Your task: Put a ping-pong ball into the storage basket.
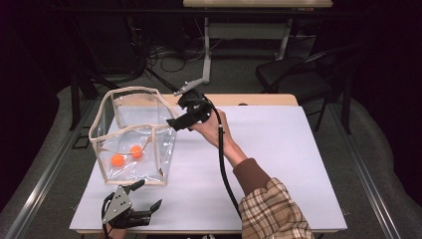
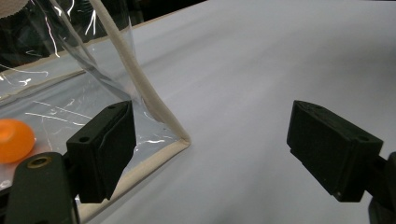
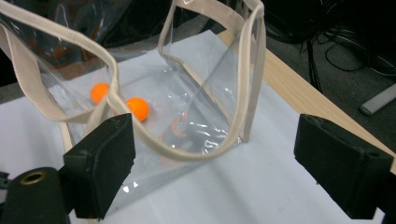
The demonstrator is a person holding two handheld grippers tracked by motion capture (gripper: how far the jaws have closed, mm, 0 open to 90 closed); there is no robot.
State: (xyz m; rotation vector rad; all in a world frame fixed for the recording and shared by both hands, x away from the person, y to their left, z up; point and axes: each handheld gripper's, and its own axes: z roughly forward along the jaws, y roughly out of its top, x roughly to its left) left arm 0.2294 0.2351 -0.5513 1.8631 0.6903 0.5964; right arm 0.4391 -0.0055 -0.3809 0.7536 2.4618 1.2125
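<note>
Right tongs (image 1: 175, 121): jaws stood wide apart and empty, held in a hand above the bag's rim at about 3 o'clock of the bag; in the right gripper view the jaws framed the bag's open mouth.
Left tongs (image 1: 149, 199): also spread, gripping nothing, low at the bench's near edge, about 6 o'clock of the bag; one jaw lay just beside the bag's near bottom corner in the left gripper view.
Bag (image 1: 132, 134): clear plastic with cream trim, standing upright and open on the left half of the bench.
Balls (image 1: 117, 160): two orange ones lay on the bag's floor, near each other, toward its near side.
Bench (image 1: 278, 149): white top, bare to the right of the bag.
Step in hand, as judged: the right tongs looked set to reach in or take the rim.
Doing it well: the film is thin and floppy, so the left tongs should likely steady the near corner trim first; the right tongs should enter straight down, clear of the handle loop (image 3: 140, 135), and close gently on a ball's middle, since it may roll.
</note>
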